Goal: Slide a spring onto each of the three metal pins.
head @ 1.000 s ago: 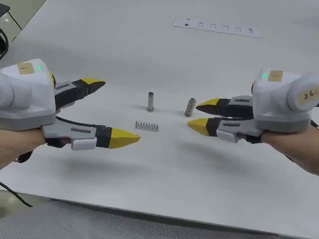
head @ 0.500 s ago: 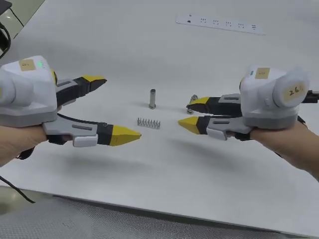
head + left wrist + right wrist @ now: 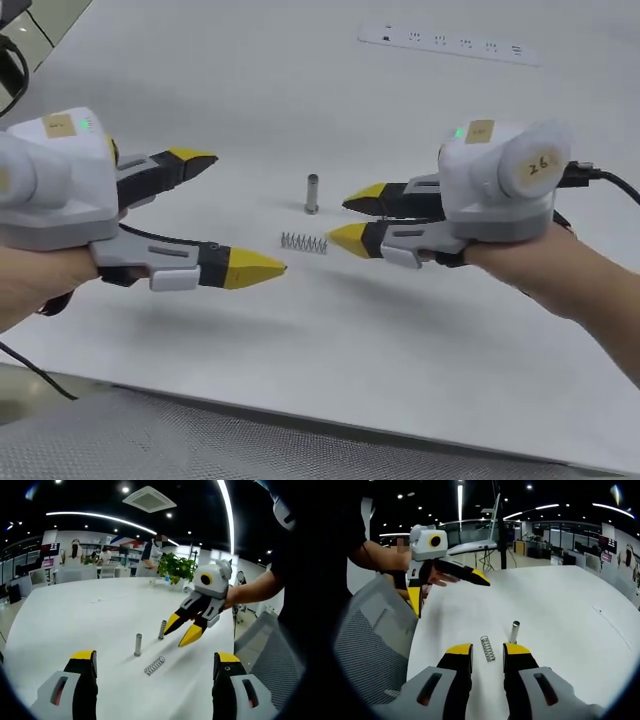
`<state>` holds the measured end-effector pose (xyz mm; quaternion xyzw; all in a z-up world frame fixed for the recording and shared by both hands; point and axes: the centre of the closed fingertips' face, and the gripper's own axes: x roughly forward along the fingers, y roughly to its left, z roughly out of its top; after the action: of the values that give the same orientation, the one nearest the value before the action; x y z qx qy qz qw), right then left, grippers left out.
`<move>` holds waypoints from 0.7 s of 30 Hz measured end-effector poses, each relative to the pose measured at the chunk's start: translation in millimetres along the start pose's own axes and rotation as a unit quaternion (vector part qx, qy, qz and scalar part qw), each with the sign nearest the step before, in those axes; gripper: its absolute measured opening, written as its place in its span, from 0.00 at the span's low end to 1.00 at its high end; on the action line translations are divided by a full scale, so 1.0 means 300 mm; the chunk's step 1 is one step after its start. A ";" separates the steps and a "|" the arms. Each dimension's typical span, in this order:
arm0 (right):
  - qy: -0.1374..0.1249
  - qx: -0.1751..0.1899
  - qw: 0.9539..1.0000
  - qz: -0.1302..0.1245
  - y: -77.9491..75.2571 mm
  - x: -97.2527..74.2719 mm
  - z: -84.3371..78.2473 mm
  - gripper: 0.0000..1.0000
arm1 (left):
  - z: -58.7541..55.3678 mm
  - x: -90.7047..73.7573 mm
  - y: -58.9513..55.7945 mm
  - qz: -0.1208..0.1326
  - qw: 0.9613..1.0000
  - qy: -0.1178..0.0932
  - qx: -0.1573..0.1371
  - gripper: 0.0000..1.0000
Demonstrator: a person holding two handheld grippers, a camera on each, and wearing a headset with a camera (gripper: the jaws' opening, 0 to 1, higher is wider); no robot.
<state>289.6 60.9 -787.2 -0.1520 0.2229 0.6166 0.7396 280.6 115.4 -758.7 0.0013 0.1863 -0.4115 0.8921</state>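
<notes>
A loose spring lies flat on the white table, just in front of a bare upright metal pin. My right gripper is open, its yellow tips just right of the spring. In the right gripper view the spring lies ahead between the jaws, with the pin beside the right jaw. My left gripper is wide open and empty, left of the spring. The left gripper view shows the spring, the bare pin, and a second pin wearing a spring behind the right gripper.
A white power strip lies at the table's far side. The table's front edge runs below both hands, with a grey mesh chair beyond it. A cable trails from the right gripper.
My right gripper has moved left toward the loose spring and now covers the spring-wearing pin in the head view. The left gripper has hardly moved.
</notes>
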 end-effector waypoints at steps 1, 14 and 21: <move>0.008 -0.010 1.000 0.001 0.003 0.010 -0.005 0.22 | -0.001 0.000 0.000 0.000 1.000 0.001 0.001 0.94; 0.045 -0.037 0.998 0.016 0.020 0.093 -0.055 0.19 | -0.002 -0.001 -0.001 -0.001 1.000 0.001 0.000 0.94; 0.064 -0.042 0.997 0.017 0.016 0.123 -0.085 0.18 | -0.007 -0.006 -0.001 0.000 1.000 0.003 0.000 0.94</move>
<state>286.4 80.4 -827.7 -0.2182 0.2467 0.6270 0.7060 278.6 116.9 -760.0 0.0020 0.1889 -0.4113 0.8917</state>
